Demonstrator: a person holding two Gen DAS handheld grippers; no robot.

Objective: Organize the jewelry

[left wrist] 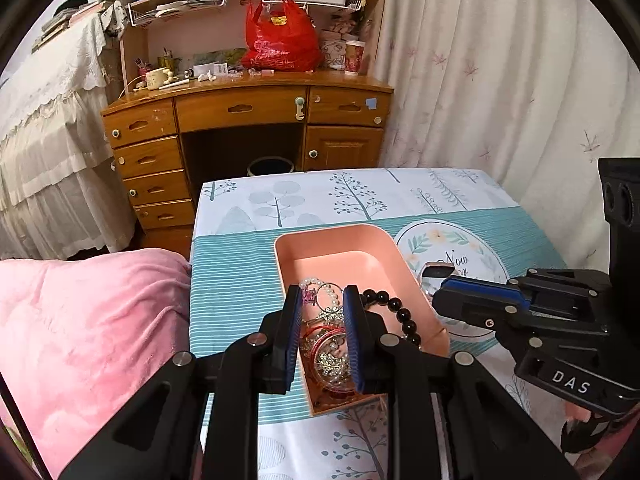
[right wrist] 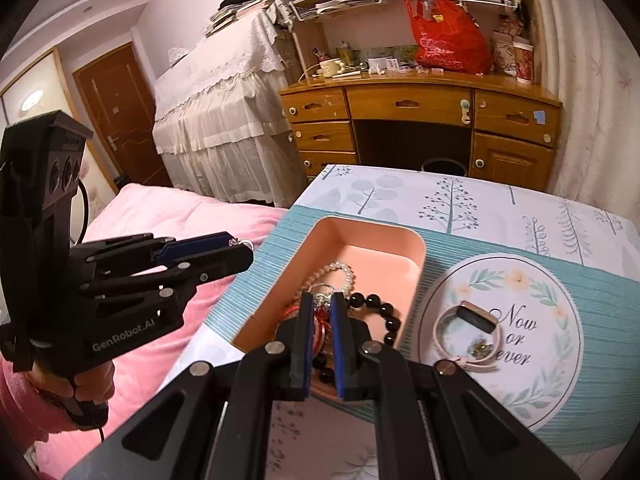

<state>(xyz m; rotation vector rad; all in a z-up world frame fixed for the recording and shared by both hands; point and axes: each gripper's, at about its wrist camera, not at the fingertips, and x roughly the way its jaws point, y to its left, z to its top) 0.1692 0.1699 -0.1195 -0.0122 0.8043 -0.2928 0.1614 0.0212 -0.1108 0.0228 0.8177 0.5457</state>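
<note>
A pink tray [left wrist: 352,248] [right wrist: 376,240] on the table holds a pile of jewelry: a pearl bracelet [left wrist: 330,294] [right wrist: 340,270], a black bead bracelet [left wrist: 396,308] [right wrist: 384,312], red bangles [left wrist: 326,340] and sparkly pieces. My left gripper [left wrist: 322,300] hangs over the tray's near end with a narrow gap and holds a small ring with a pink stone [left wrist: 309,297] at its tips, also showing in the right wrist view [right wrist: 240,245]. My right gripper [right wrist: 321,300] hovers over the pile, jaws slightly apart, empty. A watch [right wrist: 476,318] lies on the round mat [right wrist: 552,320].
The table has a teal striped cloth [left wrist: 232,280]. A pink quilt [left wrist: 88,340] lies to the left. A wooden desk [left wrist: 248,112] with a red bag [left wrist: 280,40] stands behind, curtains [left wrist: 500,80] to the right.
</note>
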